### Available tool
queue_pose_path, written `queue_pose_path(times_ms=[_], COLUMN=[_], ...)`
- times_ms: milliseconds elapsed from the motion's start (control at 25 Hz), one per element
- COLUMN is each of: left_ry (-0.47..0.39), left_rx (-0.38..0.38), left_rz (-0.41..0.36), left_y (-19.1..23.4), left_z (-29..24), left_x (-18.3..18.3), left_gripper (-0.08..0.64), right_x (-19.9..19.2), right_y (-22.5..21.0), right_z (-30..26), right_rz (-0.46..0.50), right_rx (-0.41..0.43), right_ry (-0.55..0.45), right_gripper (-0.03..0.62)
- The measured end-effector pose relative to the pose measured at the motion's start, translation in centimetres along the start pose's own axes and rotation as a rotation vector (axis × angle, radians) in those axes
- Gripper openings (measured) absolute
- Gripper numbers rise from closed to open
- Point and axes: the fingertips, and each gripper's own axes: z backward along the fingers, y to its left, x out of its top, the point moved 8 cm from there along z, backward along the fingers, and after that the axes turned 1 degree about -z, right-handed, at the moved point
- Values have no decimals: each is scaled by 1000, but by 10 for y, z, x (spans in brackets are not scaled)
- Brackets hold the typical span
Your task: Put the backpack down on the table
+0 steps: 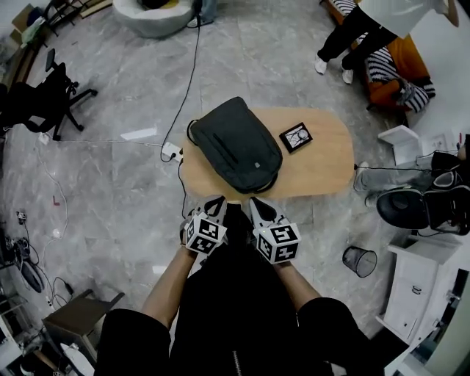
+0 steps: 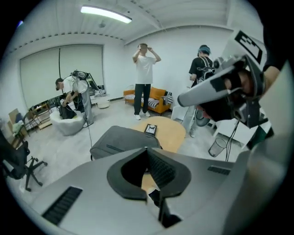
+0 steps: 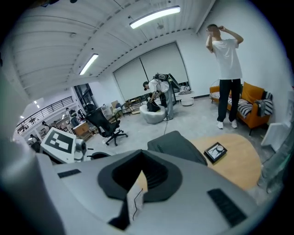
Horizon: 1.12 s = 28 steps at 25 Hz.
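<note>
Jaws of the left gripper (image 2: 147, 149) are pressed together, holding nothing; the right gripper (image 3: 139, 155) is likewise closed and empty. Ahead of both, well clear of the jaws, the dark backpack (image 1: 236, 143) lies flat on the oval wooden table (image 1: 323, 165). A small black flat box (image 1: 295, 136) sits just beside it. A mesh bin (image 1: 359, 261) stands on the floor right of the right jaws.

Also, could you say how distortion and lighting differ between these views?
Head view: sharp, fisheye bowing the grey marble floor around the oval wooden table. Left gripper view: dark circular vignette, bright ceiling strip light blown out. Right gripper view: same vignette, ceiling lines curved.
</note>
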Motion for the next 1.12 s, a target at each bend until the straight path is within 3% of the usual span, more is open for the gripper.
queue_pose_path(times_ms=[160,280,520,1120], left_ry=[-78,-131,-214,-202], left_rx=[48,88,148,162], left_rz=[69,80,159,212], left_y=[1,-3,-12,-22], left_z=[46,78,111,142], left_x=[7,15,8,-26], left_gripper=[15,15,15,15], right_x=[4,5,-5,-24], right_y=[18,31,65,99], right_z=[10,19,32,53], right_rz=[39,70,84,144], right_rx=[13,11,10,28], right_ry=[-34,-62,-97,-91], right_gripper=[9,9,9,9])
